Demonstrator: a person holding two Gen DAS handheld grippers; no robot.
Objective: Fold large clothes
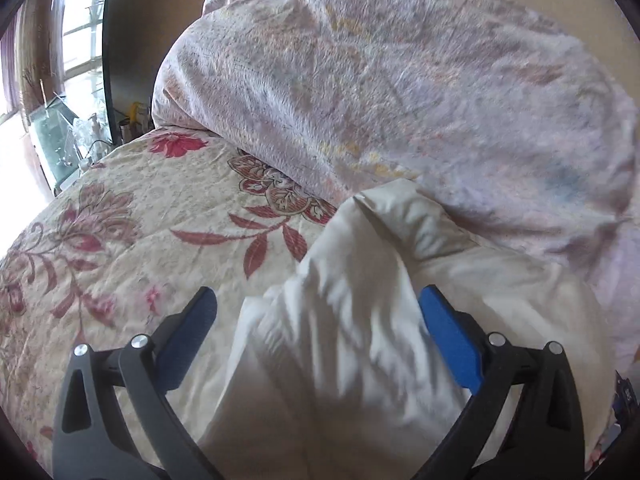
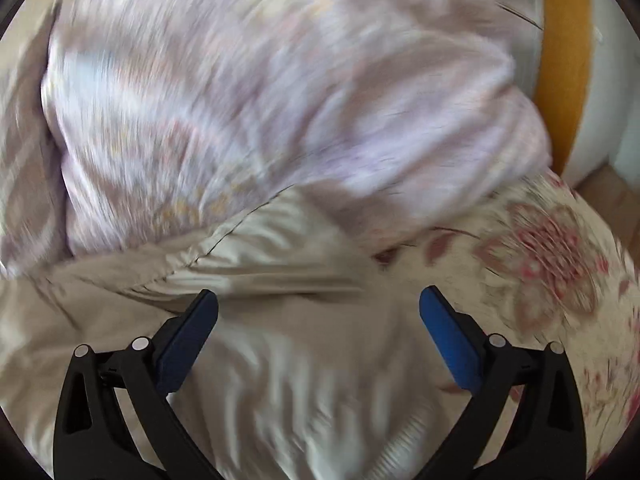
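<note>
Garment: cream jacket point(image 1: 360, 320), on the bed point(image 1: 120, 220), against the lilac duvet point(image 1: 380, 80).
Left tongs point(image 1: 318, 312): spread wide, gripping nothing, straddling its raised fold.
Right tongs point(image 2: 319, 312): wide, empty, above it.
Axis: toward the duvet.

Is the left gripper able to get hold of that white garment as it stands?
Probably yes. The left gripper is open, and a raised fold of the white garment already lies between its blue fingers. Nothing is in the way; the quilt lies further back.

Both wrist views close above bed, sharing white garment point(image 1: 340, 344), quilt point(image 1: 400, 80)
</note>
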